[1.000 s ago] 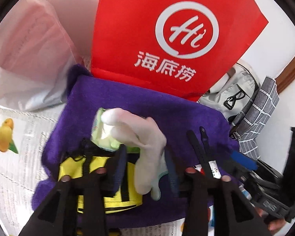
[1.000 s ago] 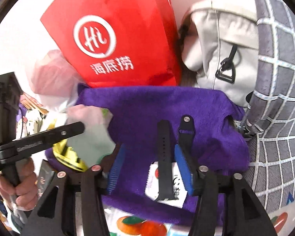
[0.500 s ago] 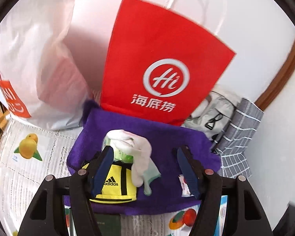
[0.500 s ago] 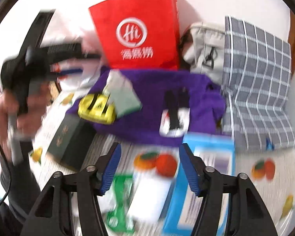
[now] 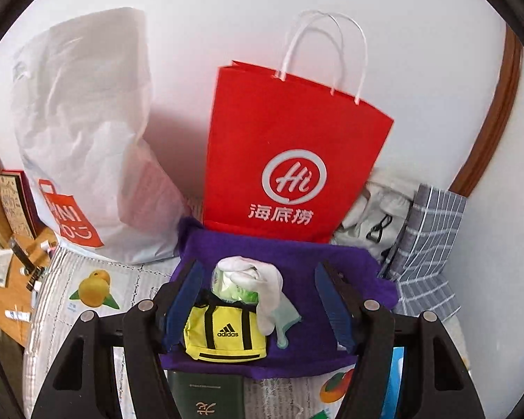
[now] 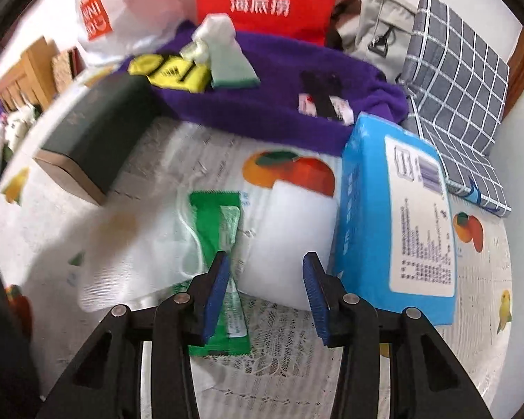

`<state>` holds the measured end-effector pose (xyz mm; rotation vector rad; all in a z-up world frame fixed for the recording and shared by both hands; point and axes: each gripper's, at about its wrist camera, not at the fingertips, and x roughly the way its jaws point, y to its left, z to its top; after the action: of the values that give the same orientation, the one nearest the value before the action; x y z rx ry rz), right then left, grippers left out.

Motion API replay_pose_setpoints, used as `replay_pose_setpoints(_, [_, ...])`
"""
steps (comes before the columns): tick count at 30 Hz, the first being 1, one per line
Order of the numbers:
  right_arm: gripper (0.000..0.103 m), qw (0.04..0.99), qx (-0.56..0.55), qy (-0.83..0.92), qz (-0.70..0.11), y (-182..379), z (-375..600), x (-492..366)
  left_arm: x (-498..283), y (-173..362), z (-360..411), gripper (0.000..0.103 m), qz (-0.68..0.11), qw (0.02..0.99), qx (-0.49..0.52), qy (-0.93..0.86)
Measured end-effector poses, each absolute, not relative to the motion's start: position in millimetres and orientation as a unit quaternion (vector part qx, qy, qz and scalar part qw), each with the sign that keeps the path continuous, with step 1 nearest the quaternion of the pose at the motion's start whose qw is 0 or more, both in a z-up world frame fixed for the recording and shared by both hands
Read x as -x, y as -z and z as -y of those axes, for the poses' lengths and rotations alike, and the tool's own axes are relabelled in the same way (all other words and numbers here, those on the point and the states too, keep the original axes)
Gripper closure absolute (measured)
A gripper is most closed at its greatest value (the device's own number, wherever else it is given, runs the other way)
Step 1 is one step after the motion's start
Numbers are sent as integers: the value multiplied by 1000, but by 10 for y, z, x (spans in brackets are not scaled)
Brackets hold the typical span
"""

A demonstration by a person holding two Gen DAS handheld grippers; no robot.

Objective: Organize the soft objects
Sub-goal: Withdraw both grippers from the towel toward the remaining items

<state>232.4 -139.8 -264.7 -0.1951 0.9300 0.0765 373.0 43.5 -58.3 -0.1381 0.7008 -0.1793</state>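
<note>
Both views are bright and evenly lit by soft light with no hard glare. The red bag [image 5: 290, 146] throws a faint shadow on the wall to its left. The left wrist view is sharp. The right wrist view is smeared by motion, most at the white pack [image 6: 290, 241] and left edge. Fisheye bending and black corners frame both.

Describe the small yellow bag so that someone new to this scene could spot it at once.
Find the tall red paper bag against the wall; a purple towel lies spread in front of it. On the towel's near left part sits the small yellow bag, the only yellow thing there, with black straps and an adidas logo, and a white sock draped beside it.
</note>
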Motion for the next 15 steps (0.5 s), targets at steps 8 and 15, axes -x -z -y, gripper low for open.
replay_pose_setpoints(8, [74, 898, 97, -16, -429, 2620, 1449, -2313, -3718, 583, -410, 38, -341, 931, 80, 102])
replay_pose_setpoints(15, [87, 909, 6, -68, -412, 2334, 1654, -1977, -3576, 514, -205, 38, -331, 936, 42, 112])
